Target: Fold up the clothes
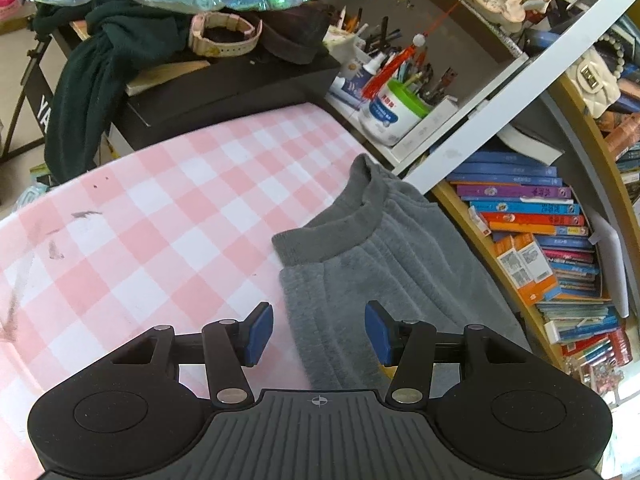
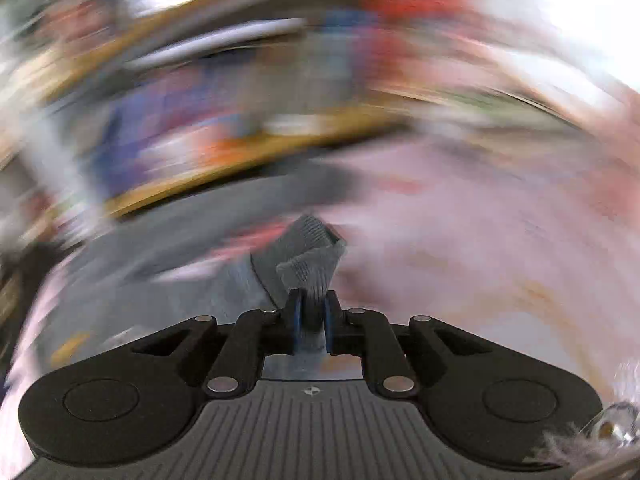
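A grey fleece sweater (image 1: 384, 256) lies partly folded on the pink-and-white checked table (image 1: 168, 208), its ribbed collar toward the far side. My left gripper (image 1: 318, 330) is open and empty, hovering just above the sweater's near left edge. In the right wrist view my right gripper (image 2: 313, 312) is shut on a grey ribbed cuff (image 2: 314, 264) of the sweater and holds it lifted. That view is heavily motion-blurred; the rest of the grey cloth (image 2: 208, 240) trails off to the left.
A black box (image 1: 224, 88) piled with dark clothes and a watch stands behind the table. A white shelf (image 1: 472, 120) with a tub and pens, and a bookshelf (image 1: 540, 240) with stacked books, stand at the right.
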Demonstrator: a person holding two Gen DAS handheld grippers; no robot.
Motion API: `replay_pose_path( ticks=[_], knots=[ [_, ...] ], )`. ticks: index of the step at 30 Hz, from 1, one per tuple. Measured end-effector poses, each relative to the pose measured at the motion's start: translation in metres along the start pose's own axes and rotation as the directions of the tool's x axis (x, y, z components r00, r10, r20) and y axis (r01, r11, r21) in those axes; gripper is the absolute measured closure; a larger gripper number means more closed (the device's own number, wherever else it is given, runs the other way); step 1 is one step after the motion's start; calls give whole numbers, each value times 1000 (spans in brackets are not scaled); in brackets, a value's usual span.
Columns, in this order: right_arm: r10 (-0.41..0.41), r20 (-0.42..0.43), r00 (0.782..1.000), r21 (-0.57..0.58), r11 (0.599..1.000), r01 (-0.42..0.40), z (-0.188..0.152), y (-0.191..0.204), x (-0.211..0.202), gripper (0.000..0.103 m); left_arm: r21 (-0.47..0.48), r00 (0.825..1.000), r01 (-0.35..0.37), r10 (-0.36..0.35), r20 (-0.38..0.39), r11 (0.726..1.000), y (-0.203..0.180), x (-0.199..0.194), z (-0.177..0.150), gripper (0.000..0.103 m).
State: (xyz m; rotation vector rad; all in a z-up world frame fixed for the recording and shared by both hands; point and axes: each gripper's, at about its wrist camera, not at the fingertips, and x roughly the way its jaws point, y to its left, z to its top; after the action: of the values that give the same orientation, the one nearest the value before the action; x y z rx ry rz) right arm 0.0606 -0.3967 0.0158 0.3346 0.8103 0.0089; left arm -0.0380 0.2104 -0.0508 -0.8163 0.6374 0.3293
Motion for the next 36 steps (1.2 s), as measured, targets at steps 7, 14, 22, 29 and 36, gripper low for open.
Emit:
replay_pose_path(
  ticks=[7, 14, 22, 29, 36],
  knots=[
    [-37, -54, 998, 364, 930, 54, -32, -68, 2, 62, -26, 1000, -19, 18, -21, 999, 0, 13, 3, 53],
    [10, -82, 997, 393, 919, 23, -34, -56, 13, 62, -112, 999, -31, 27, -35, 993, 6, 34, 14, 55],
    [-35, -103, 994, 315, 947, 66, -31, -39, 30, 73, -188, 999, -34, 30, -27, 982, 8, 52, 16, 83],
    [-34, -18, 999, 253, 967, 37, -17, -33, 19, 97, 59, 971, 177, -184, 150, 982, -35, -16, 22, 93],
    [-51, -76, 996, 241, 968, 68, -32, -46, 11, 97, -129, 1000, 30, -29, 7, 991, 29, -17, -1, 92]
  ],
)
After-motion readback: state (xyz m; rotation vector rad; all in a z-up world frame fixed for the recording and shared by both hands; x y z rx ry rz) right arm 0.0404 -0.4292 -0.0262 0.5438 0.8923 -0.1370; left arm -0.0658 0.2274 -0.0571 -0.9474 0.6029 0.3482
